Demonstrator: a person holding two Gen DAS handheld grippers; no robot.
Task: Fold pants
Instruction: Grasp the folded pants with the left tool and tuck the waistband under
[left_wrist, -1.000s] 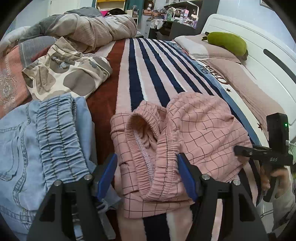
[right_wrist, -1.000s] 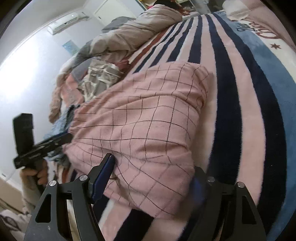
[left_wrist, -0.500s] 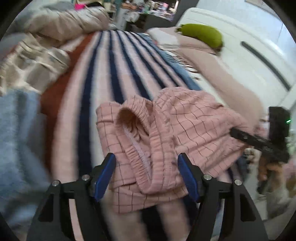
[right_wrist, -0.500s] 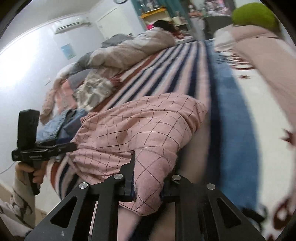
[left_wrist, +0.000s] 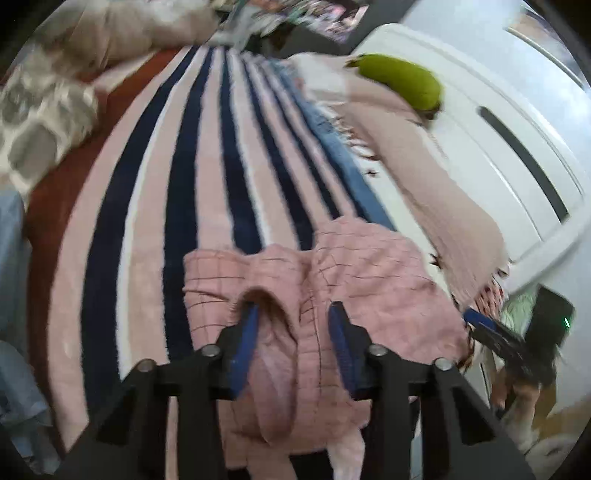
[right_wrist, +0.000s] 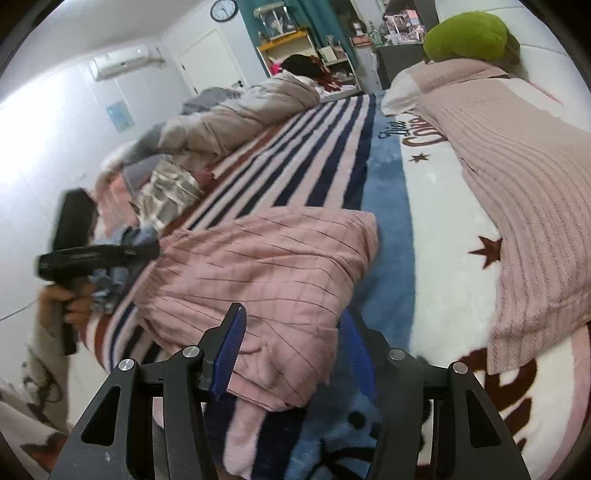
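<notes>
Pink checked pants (left_wrist: 373, 273) lie bunched on the striped blanket (left_wrist: 207, 192). My left gripper (left_wrist: 293, 332) is over their elastic waistband. Its jaws are closing, the gathered band fills the gap, and its left pad sits inside the waist opening. In the right wrist view the pants (right_wrist: 266, 258) lie as a folded heap. My right gripper (right_wrist: 291, 343) is at their near corner with its jaws opening. The corner lies loose between them, and the right pad stands clear of the cloth. Each gripper shows in the other's view: the right gripper (left_wrist: 517, 339) and the left gripper (right_wrist: 92, 254).
Blue jeans (left_wrist: 11, 258) and a patterned garment (left_wrist: 40, 122) lie at the left. A green plush (right_wrist: 469, 37) tops a pillow by the white headboard (left_wrist: 498, 122). A pink knit throw (right_wrist: 528, 192) covers the right side, and a quilt (right_wrist: 236, 114) is heaped at the far end.
My left gripper slid right over the pants and narrowed its jaws on the waistband. My right gripper pinched the pants' corner half a second ago and has now opened off it and risen.
</notes>
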